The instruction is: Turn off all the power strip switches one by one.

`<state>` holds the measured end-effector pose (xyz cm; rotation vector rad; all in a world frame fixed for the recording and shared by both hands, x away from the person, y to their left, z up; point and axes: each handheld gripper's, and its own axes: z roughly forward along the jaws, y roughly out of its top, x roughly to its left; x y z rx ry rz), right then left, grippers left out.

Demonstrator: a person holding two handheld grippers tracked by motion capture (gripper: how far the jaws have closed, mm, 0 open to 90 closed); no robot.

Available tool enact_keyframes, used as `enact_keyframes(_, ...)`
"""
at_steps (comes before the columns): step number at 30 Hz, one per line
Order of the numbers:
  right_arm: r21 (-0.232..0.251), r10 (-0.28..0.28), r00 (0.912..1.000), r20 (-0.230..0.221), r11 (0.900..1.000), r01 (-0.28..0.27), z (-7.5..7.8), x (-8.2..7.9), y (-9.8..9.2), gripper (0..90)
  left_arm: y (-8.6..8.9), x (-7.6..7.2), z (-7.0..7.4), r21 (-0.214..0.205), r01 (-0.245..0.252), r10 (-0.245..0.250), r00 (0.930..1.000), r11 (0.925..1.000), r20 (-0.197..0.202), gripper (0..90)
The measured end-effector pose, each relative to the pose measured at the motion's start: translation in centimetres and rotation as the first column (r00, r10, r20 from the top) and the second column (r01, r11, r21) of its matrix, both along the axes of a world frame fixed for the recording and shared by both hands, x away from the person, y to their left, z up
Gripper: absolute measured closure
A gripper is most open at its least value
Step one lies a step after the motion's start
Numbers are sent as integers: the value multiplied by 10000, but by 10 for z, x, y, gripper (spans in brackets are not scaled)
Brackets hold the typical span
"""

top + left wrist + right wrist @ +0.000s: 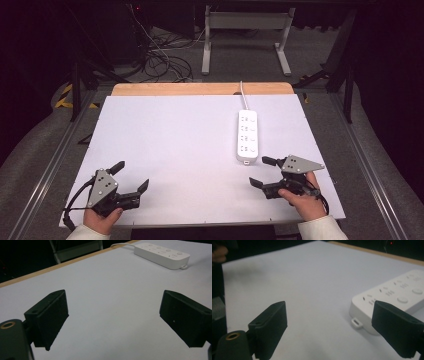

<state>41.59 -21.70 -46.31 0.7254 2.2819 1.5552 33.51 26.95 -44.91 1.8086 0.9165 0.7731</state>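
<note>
Left hand-held gripper point(131, 175): black two-jaw tool with a grey three-cornered plate on top, held in the person's left hand point(102, 217) at the near left corner of the desk. Jaws stand wide apart with nothing between them; in the left gripper view point(113, 320) bare white surface lies between them. A black cable trails from its near side.

Right hand-held gripper point(261, 172): same make, grey plate uppermost, held in the person's right hand point(305, 202) at the near right of the desk. Jaws spread wide, gripping nothing, pointing toward the desk's left side. In the right gripper view point(329, 325) one jaw stands in front of the near end of the power strip; whether it touches cannot be told.

Desk point(175, 150): flat white rectangular top, with a strip of light wood along the far edge.

Power strip point(247, 135): long white plastic block with several sockets and round buttons, lying flat on the right half of the desk, lengthwise from near to far. Its near end, which bears a small tab, is just beyond the right hand-held gripper. A white cord leaves its far end and runs over the wooden edge.

Floor beyond the desk: grey, with a tangle of dark cables point(160, 62) and the white metal legs of a frame point(247, 37).
</note>
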Motion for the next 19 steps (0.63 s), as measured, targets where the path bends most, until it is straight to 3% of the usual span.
enact_keyframes(6, -764, 74, 9994, -324, 9970, -99, -25, -5, 1, 81, -1, -2, -3, 170, 152, -151, 9999, 9997, -54, 91)
enact_keyframes(9, -452, -223, 9985, -497, 9988, 201, -30, -6, 0, 76, -1, 0, -5, 235, 405, -403, 9992, 9989, -89, 95)
enact_keyframes(14, 130, -673, 9951, -728, 9976, 684, -29, -4, -6, 89, -2, 3, -10, 299, 364, -359, 9992, 9989, -188, 94)
enact_keyframes(19, -930, -785, 9948, -645, 9930, 723, -27, -5, -6, 94, 0, 5, -12, 96, 352, -349, 9989, 9993, -319, 89)
